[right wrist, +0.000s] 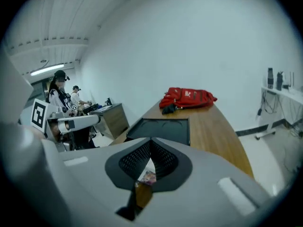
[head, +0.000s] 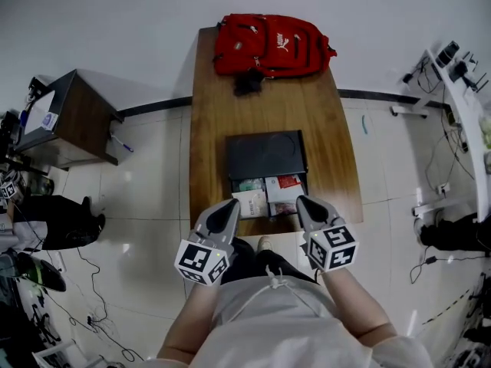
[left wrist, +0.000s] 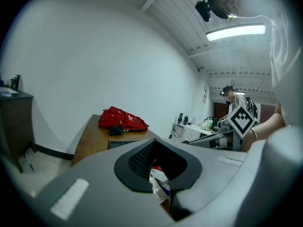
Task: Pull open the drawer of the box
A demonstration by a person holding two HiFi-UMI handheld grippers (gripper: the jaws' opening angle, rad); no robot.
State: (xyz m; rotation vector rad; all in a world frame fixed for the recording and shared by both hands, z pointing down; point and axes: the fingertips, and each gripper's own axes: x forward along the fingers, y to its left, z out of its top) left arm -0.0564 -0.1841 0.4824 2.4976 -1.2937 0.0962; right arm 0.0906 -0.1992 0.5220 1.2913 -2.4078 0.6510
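A black box lies on the wooden table. Its drawer stands pulled out toward me, showing a white packet and a red packet inside. My left gripper hovers over the drawer's front left corner with its fingers together and nothing between them. My right gripper hangs over the front right corner, shut and empty as well. In the right gripper view the box lies beyond the closed tips. The left gripper view looks over closed tips toward the table's far end.
A red backpack lies at the table's far end, against the white wall. A dark cabinet stands on the floor to the left, and a white desk with cables to the right. People stand in the background.
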